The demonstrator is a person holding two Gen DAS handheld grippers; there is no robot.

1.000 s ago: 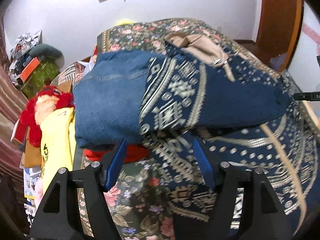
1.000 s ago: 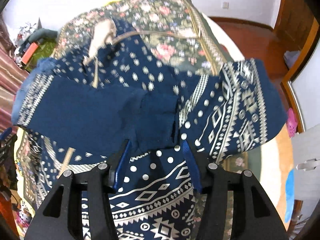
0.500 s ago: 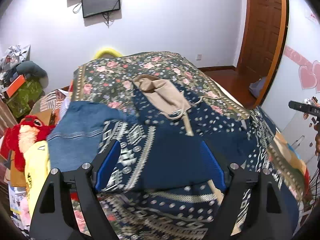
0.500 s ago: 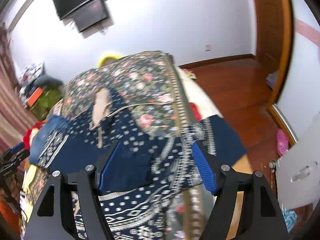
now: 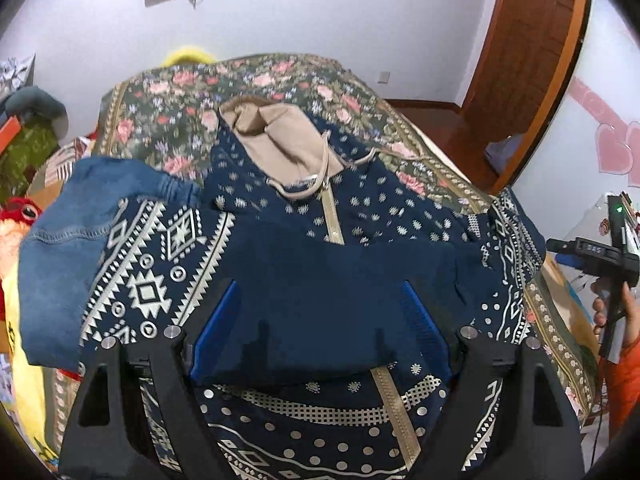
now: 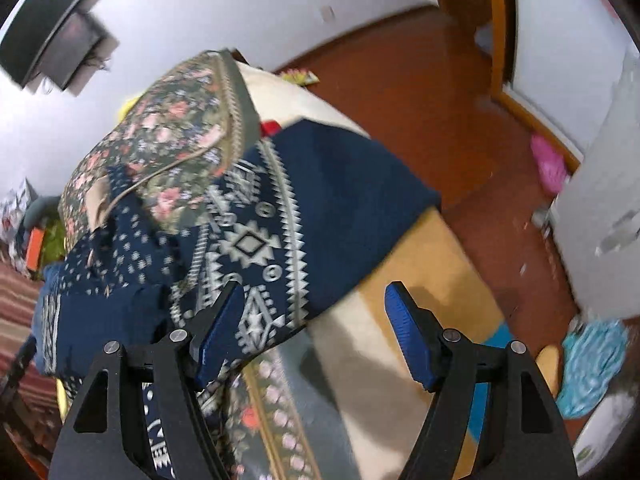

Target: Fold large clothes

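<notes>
A navy hoodie [image 5: 304, 280] with white geometric print lies face up on a floral bedspread [image 5: 260, 80], its beige-lined hood [image 5: 280, 140] at the far end. One sleeve is folded across the chest. My left gripper [image 5: 320, 320] hangs open above that folded sleeve, its blue pads clear of the cloth. The other patterned sleeve [image 6: 352, 200] drapes over the bed's right edge. My right gripper [image 6: 314, 332] stands open just above that sleeve's near end, with nothing pinched between its fingers.
Folded blue jeans [image 5: 60, 260] lie left of the hoodie, beside a red plush toy [image 5: 20, 212]. A person's hand [image 5: 612, 312] shows at the right edge. Off the bed's right side are a wooden floor [image 6: 400, 80], a white cabinet [image 6: 600, 220] and a turquoise cloth [image 6: 592, 368].
Both grippers have opened wider. The left one has drawn back from the left sleeve to the hoodie's middle. The right one has swung and rolled out to the sleeve at the bed's right edge.
</notes>
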